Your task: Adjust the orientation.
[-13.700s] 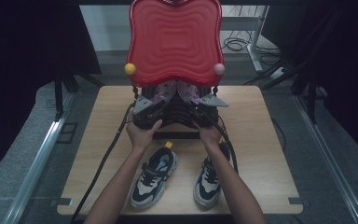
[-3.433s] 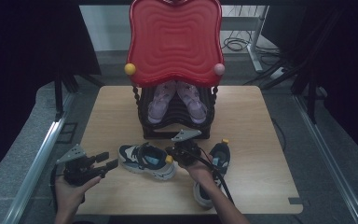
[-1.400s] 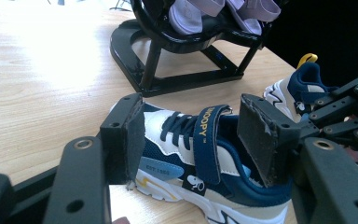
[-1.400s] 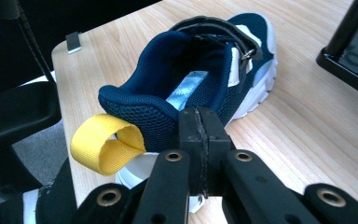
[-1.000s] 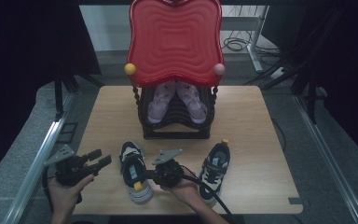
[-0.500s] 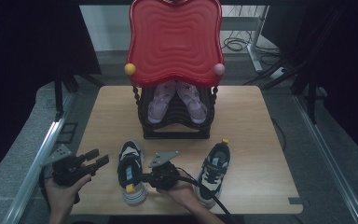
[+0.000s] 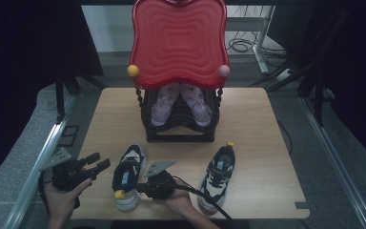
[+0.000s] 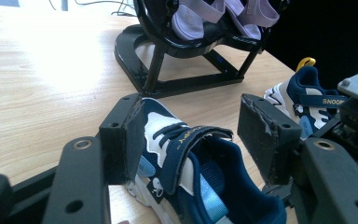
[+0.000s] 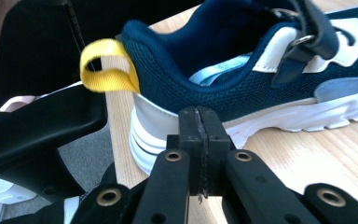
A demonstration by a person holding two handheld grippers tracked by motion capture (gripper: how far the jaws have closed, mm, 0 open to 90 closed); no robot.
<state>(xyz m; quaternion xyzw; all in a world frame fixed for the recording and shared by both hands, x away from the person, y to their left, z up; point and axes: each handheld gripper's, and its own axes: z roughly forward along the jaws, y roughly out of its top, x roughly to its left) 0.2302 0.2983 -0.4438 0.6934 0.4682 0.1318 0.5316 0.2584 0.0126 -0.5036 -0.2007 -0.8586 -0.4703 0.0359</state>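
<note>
Shifted leftward, our right hand-held gripper (image 7: pixel 142 186), jaws shut and empty, nudges the left sneaker (image 7: pixel 127 176) straight; next, the open, empty left hand-held gripper (image 7: pixel 100 162) steadies it.

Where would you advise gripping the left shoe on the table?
Probably at the heel collar of the left shoe, coming from above at the near end: the shoe stands upright with its heel and yellow loop toward the person, and its opening is clear.

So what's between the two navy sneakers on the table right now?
In the high view, the right gripper and the hand holding it sit between the left sneaker and the right sneaker, jaws shut beside the left one's heel.
</note>
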